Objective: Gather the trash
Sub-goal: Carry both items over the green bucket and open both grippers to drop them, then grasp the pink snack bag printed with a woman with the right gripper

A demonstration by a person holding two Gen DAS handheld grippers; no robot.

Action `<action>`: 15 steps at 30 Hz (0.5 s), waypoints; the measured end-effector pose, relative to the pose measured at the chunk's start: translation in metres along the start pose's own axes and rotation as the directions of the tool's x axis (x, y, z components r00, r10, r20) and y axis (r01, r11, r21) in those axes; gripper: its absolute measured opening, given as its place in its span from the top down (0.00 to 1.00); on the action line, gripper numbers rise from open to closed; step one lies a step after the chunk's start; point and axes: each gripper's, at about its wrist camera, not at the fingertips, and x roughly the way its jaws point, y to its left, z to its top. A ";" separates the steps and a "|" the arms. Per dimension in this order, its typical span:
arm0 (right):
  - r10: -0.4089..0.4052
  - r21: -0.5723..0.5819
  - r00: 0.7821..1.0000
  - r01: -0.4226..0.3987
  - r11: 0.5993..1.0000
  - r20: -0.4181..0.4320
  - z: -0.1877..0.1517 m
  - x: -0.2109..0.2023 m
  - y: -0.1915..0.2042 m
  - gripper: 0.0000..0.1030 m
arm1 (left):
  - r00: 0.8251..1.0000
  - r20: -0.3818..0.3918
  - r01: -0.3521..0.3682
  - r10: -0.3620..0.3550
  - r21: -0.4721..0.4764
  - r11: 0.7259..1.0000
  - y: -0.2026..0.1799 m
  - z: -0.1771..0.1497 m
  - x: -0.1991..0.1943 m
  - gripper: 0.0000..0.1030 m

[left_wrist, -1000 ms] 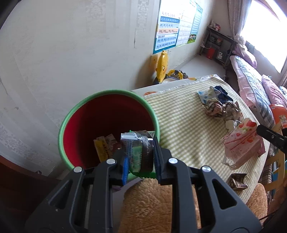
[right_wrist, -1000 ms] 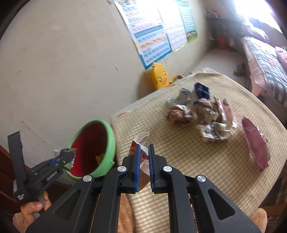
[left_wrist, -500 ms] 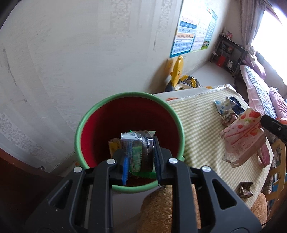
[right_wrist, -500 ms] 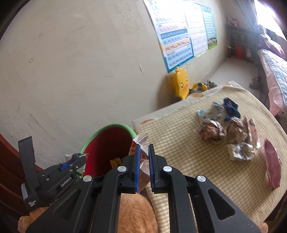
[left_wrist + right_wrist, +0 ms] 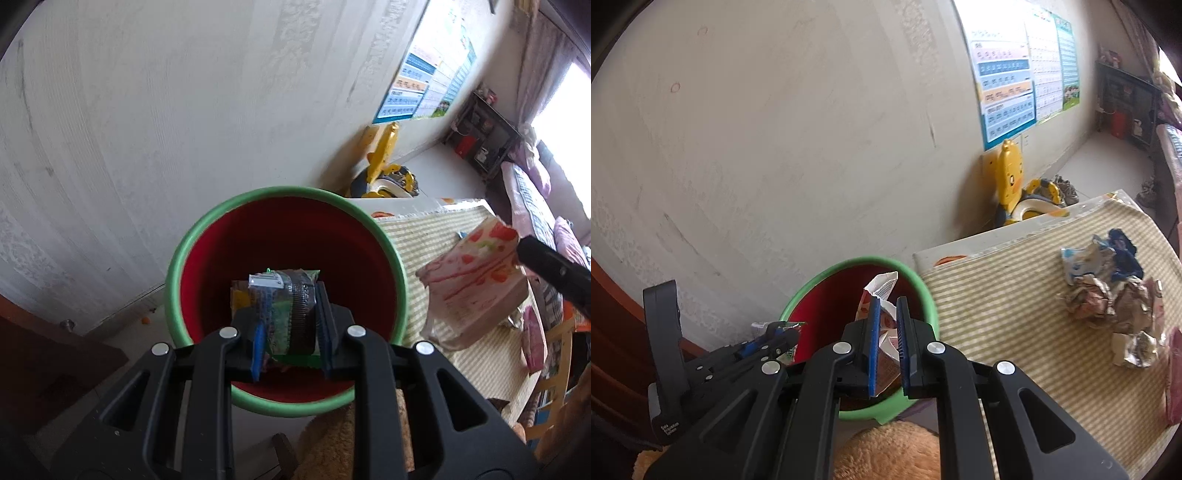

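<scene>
Rough, off-white plaster wall fills the left and the background of both views, with a dark brown wooden edge seen low at the far left. Against the wall stands a round bin (image 5: 397,258) of smooth plastic, green at the rolled rim and red inside, with some wrappers lying at its bottom. Over its mouth the left gripper (image 5: 291,325) is held clenched on a crinkled foil snack packet (image 5: 284,314), printed green, blue and dark brown, with a silvery sealed top edge. In the right wrist view the right gripper (image 5: 886,343) is seen above the near rim of the bin, its blue ribbed pads closed on a torn pink-and-white strawberry-printed packet (image 5: 881,291), whose ragged white top stands up between them. Further right, a table (image 5: 1015,314) is covered by a woven yellow-green checked cloth. On it a heap of crumpled wrappers (image 5: 1108,295), blue, white and brownish, is left lying, well apart from the bin. Glossy charts (image 5: 1015,81) are fixed to the wall, and a yellow plastic duck-shaped seat (image 5: 1010,177) stands below them.
</scene>
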 end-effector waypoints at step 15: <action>0.016 0.021 1.000 -0.016 1.000 -0.011 -0.005 0.018 0.004 0.68 | 0.999 -0.017 -0.028 0.028 -0.030 0.999 0.017 0.001 0.015 0.41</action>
